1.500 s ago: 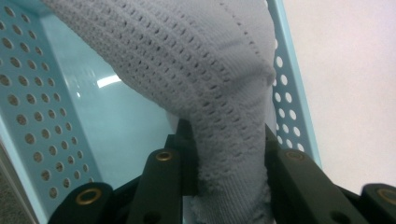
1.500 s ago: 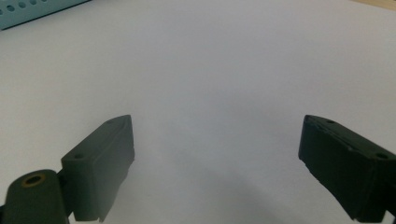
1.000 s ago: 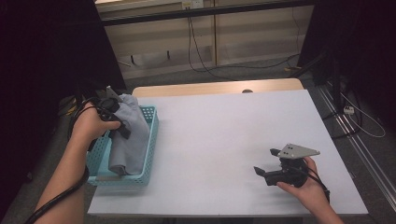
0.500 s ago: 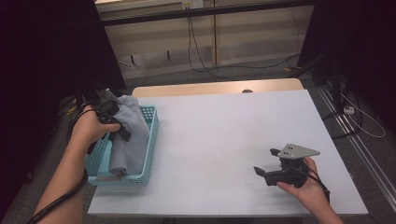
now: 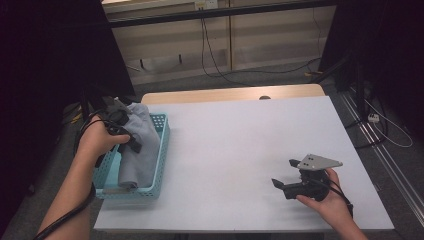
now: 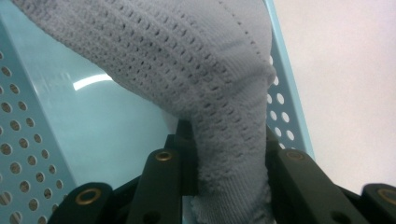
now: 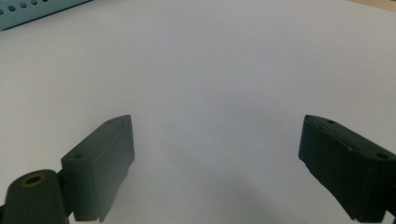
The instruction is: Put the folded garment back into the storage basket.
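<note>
A grey knitted cloth (image 5: 144, 134) drapes over a teal perforated basket (image 5: 131, 192) at the table's left edge. My left gripper (image 5: 131, 142) is over the basket, shut on a fold of that cloth. In the left gripper view the cloth (image 6: 224, 88) runs down between the black jaws of my left gripper (image 6: 229, 163), with the basket wall (image 6: 32, 135) behind. My right gripper (image 5: 283, 173) rests low over the white table (image 5: 235, 145) at the front right. Its jaws are open and wide apart, with nothing between them. The right gripper view has my right gripper (image 7: 217, 144) over bare tabletop.
The basket's corner (image 7: 32, 11) appears at the top left of the right gripper view. A wooden strip (image 5: 230, 94) runs along the table's far edge. Cables (image 5: 220, 55) lie on the floor beyond. Dark stands flank both sides of the table.
</note>
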